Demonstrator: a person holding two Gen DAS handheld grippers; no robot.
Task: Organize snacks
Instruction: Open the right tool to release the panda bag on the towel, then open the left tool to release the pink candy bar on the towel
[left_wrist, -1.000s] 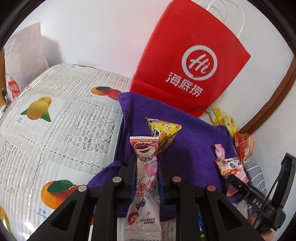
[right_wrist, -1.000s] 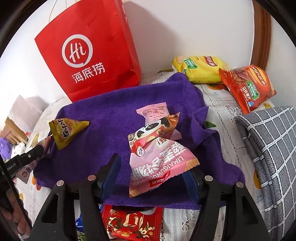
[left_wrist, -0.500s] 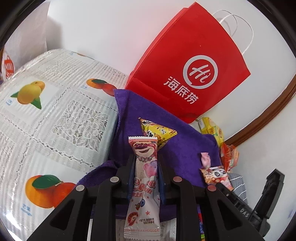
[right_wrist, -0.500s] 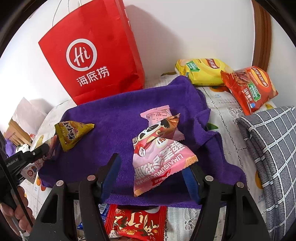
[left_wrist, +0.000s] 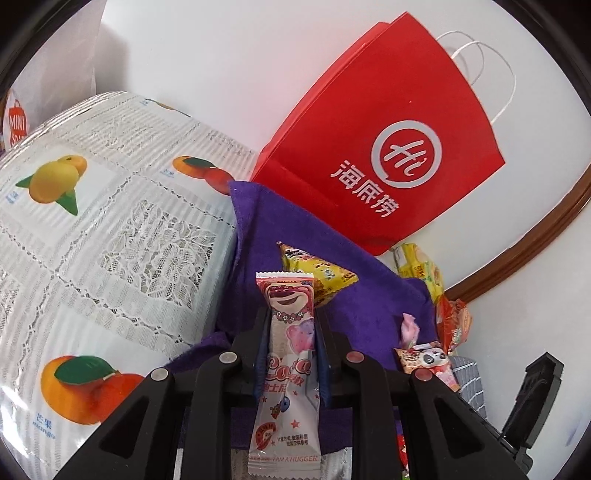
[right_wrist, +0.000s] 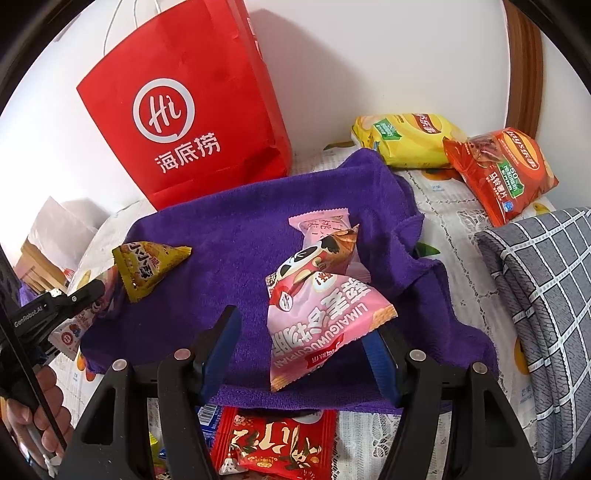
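My left gripper (left_wrist: 290, 314) is shut on a long pink bear-print snack bar (left_wrist: 288, 354), held upright over the near edge of the purple towel (left_wrist: 258, 236). A yellow triangular snack (left_wrist: 317, 273) lies on the towel just beyond it. My right gripper (right_wrist: 306, 332) is open, its jaws either side of a pink panda snack pack (right_wrist: 317, 306) that lies on the purple towel (right_wrist: 229, 236). A smaller pink wrapped snack (right_wrist: 321, 225) lies behind the pack. The yellow triangular snack (right_wrist: 147, 266) also shows at the towel's left, by the left gripper (right_wrist: 85, 295).
A red paper bag (right_wrist: 184, 107) stands against the wall behind the towel. Yellow (right_wrist: 406, 140) and orange (right_wrist: 502, 173) chip bags lie at the back right. A grey checked cushion (right_wrist: 543, 295) is at the right. A red snack packet (right_wrist: 273, 443) lies below the towel's near edge.
The left gripper has risen and swung right with the bear bar still clamped. The right gripper has eased slightly closer to the towel; the panda pack stays between its open jaws.
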